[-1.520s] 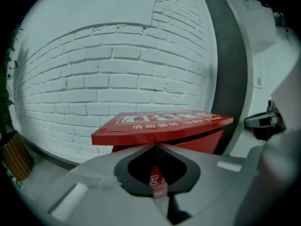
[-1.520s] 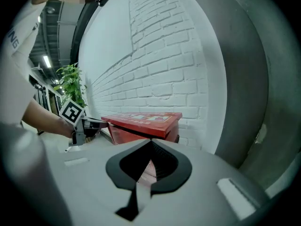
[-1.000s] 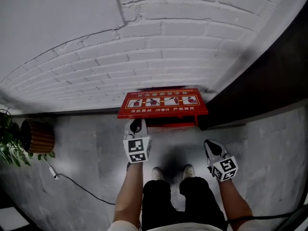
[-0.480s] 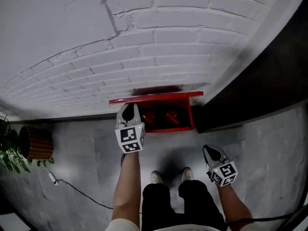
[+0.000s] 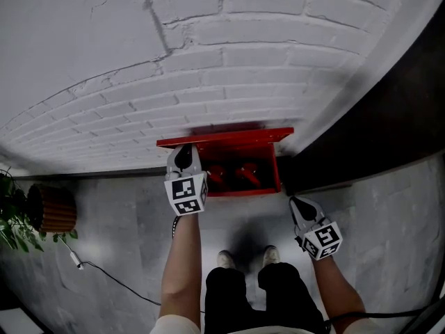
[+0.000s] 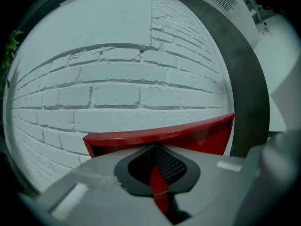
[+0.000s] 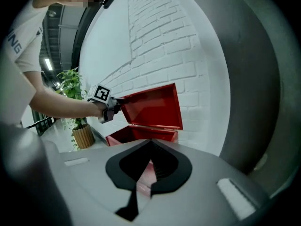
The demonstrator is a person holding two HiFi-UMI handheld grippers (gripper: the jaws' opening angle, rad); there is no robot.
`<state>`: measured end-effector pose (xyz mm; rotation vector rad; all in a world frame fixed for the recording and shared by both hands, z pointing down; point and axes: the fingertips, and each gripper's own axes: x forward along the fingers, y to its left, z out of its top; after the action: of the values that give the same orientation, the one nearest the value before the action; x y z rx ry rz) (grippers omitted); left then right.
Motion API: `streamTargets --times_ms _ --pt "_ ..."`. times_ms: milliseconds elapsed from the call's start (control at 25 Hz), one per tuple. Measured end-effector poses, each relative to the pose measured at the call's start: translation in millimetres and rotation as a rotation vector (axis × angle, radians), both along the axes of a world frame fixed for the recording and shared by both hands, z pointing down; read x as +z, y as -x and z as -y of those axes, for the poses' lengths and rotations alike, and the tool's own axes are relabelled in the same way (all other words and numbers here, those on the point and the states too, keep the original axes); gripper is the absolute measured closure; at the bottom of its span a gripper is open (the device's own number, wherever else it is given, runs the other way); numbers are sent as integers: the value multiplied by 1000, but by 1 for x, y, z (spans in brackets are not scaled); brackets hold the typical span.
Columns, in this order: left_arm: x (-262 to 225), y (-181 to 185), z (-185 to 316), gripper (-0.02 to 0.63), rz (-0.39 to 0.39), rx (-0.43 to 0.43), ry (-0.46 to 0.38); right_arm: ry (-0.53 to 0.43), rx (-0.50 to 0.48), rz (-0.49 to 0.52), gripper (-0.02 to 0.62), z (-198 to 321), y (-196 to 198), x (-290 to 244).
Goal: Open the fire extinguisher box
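Observation:
The red fire extinguisher box (image 5: 243,186) stands on the floor against the white brick wall, its lid (image 5: 222,138) raised upright. Two red extinguishers (image 5: 247,175) lie inside. My left gripper (image 5: 183,157) is shut on the lid's left front corner; the left gripper view has the lid edge (image 6: 160,133) running right above the left gripper (image 6: 157,173), with red showing between the pads. My right gripper (image 5: 299,207) hangs shut and holds nothing, just off the box's right front corner. In the right gripper view the right gripper (image 7: 149,166) faces the open box (image 7: 141,131).
A potted plant in a ribbed pot (image 5: 49,207) stands at the left, with a thin cable (image 5: 104,266) trailing over the grey floor. A dark wall section (image 5: 389,110) rises right of the box. The person's shoes (image 5: 226,258) are just in front of it.
The left gripper has swung the lid from lying flat over the box up to upright against the wall, exposing the extinguishers. The right gripper has shifted slightly toward the box.

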<state>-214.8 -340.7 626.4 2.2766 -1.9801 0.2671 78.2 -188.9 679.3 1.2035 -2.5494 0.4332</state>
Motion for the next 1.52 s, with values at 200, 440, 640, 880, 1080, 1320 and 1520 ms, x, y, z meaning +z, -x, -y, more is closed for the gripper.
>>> streamTargets --times_ms 200,440,640,880,1080,1320,1520 --pt "-9 0 9 601 -2 5 -6 -68 10 13 589 48 11 -23" --pt "-10 7 21 601 -4 2 -18 -88 11 27 588 65 19 -36" --pt "-6 5 20 601 17 11 5 -76 7 27 588 64 23 -34" --pt "5 -12 -19 601 22 37 50 -90 0 38 589 65 28 -43" --pt "2 -26 -65 601 24 62 81 -100 -3 46 588 59 33 -61" --pt "-23 -31 -123 601 16 70 128 -107 -4 57 588 37 35 -98" --pt "-64 -35 -169 601 -12 59 147 -116 -19 55 589 8 33 -139"
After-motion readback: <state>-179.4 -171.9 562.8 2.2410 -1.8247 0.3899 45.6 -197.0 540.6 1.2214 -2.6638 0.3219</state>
